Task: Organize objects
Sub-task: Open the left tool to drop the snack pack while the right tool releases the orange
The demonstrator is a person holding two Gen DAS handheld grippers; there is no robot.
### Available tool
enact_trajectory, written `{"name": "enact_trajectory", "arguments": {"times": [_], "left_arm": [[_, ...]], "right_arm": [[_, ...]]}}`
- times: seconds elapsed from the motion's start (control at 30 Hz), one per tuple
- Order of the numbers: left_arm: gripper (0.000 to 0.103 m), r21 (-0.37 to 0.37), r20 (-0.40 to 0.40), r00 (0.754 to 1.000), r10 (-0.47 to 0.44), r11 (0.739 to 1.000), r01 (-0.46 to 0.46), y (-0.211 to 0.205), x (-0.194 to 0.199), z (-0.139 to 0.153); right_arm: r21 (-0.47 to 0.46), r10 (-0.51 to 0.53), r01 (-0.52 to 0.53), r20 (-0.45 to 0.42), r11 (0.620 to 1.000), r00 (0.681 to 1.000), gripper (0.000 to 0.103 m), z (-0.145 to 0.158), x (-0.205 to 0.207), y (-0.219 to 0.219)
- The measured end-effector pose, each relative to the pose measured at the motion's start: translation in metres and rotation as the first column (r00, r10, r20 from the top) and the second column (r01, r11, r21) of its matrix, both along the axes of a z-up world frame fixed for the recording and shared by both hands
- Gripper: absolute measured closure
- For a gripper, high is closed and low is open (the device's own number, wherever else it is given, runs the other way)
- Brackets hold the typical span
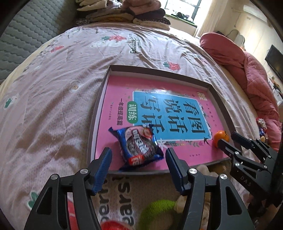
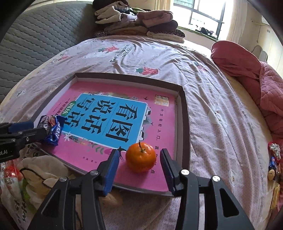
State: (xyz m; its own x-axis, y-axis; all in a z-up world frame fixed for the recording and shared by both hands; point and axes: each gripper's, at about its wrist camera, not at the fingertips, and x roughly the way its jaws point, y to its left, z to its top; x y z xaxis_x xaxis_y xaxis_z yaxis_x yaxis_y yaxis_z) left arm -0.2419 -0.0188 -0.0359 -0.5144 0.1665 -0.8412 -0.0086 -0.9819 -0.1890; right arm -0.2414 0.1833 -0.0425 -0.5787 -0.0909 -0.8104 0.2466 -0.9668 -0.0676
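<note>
A shallow grey box lies on the bed with a pink book inside. A blue cookie packet rests on the book's near left part. A tangerine sits on its near right part. My left gripper is open, its fingers either side of the packet's near end without touching. My right gripper is open, its fingers either side of the tangerine with gaps on both sides.
Folded clothes are piled at the far end of the bed. A red quilt lies at the right. A green ring toy and plush items lie near me. Small wrapped snacks lie at the right edge.
</note>
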Motion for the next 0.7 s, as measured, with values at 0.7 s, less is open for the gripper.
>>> {"name": "enact_trajectory", "arguments": {"times": [0.7], "left_arm": [[0.030, 0.016, -0.168, 0.986, 0.015, 1.000, -0.013, 0.005, 0.073, 0.052]], "right_arm": [[-0.105, -0.011, -0.001, -0.115, 0.994, 0.993, 0.051, 0.046, 0.055, 0.005]]}}
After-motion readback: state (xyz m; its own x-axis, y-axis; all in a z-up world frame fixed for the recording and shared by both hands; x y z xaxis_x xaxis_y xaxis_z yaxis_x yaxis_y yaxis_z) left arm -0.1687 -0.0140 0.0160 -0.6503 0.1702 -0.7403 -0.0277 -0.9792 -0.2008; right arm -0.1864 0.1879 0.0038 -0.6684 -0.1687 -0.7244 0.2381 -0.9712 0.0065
